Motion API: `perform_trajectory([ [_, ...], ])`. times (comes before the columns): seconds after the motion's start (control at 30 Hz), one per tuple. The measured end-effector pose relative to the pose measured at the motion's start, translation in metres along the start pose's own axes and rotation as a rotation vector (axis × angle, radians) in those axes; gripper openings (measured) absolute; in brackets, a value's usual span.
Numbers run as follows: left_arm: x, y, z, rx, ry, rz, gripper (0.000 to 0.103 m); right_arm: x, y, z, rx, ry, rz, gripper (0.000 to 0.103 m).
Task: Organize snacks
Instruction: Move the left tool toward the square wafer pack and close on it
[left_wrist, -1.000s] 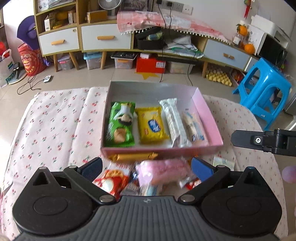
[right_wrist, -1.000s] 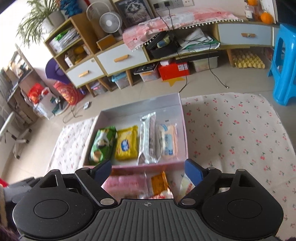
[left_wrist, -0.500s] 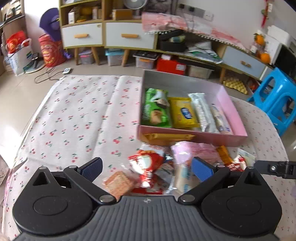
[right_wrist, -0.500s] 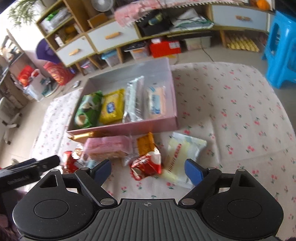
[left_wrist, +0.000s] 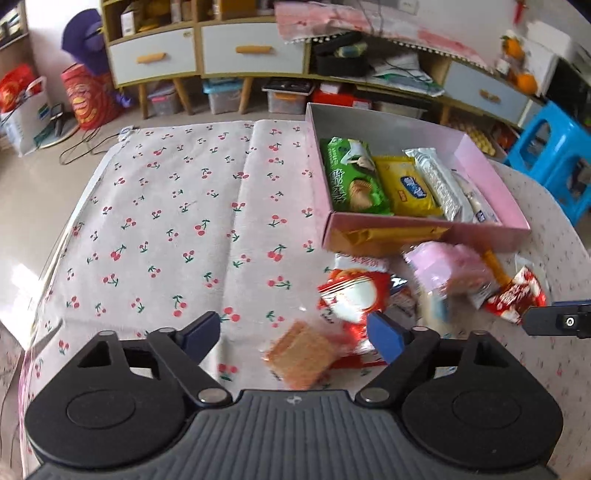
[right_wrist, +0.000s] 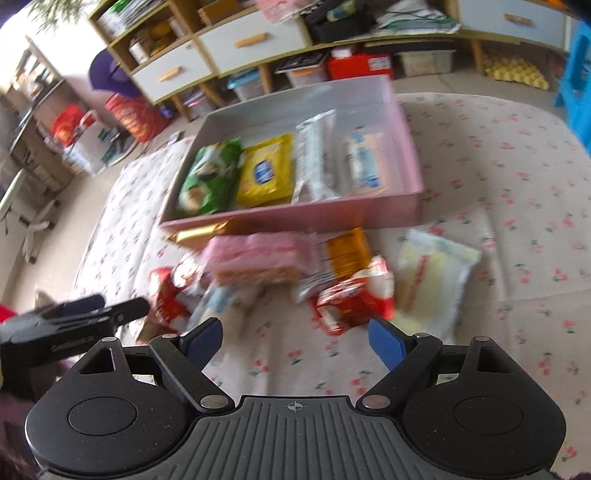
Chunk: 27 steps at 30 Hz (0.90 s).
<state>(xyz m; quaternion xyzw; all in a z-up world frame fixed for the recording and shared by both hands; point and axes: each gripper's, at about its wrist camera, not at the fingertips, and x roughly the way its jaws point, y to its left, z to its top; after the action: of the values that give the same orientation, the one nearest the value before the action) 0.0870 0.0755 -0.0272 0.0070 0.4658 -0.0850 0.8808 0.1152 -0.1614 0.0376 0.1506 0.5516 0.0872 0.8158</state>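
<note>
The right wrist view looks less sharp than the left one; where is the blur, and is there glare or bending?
Right wrist view: motion blur smears the pink box and the loose snacks, while the right hand-held gripper stays sharp. Left wrist view: mostly sharp, blur only on the pink packet; window glare on the floor at left. Both: fisheye bending.

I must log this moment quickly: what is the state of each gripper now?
Left gripper: open, jaws just closing, biscuit packet between them, not gripped.
Right gripper: open, holding nothing.

Snack pile (left_wrist: 417, 295) crowds pink box (left_wrist: 491, 236); cloth (left_wrist: 166, 229) leftward open.
</note>
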Motion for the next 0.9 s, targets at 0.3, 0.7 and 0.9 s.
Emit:
perform_trajectory([
  [0.3, 0.004, 0.018, -0.011, 0.076, -0.008, -0.141, 0.065, 0.028, 0.037, -0.011, -0.049, 0.016, 0.168, 0.088],
  [0.7, 0.007, 0.02, -0.024, 0.147, 0.003, -0.174, 0.047, 0.048, 0.037, -0.025, -0.056, -0.033, 0.154, 0.039],
  [0.9, 0.0, 0.022, -0.028, 0.142, 0.001, -0.18, 0.039, 0.034, 0.029, -0.032, -0.087, -0.024, 0.141, 0.013],
])
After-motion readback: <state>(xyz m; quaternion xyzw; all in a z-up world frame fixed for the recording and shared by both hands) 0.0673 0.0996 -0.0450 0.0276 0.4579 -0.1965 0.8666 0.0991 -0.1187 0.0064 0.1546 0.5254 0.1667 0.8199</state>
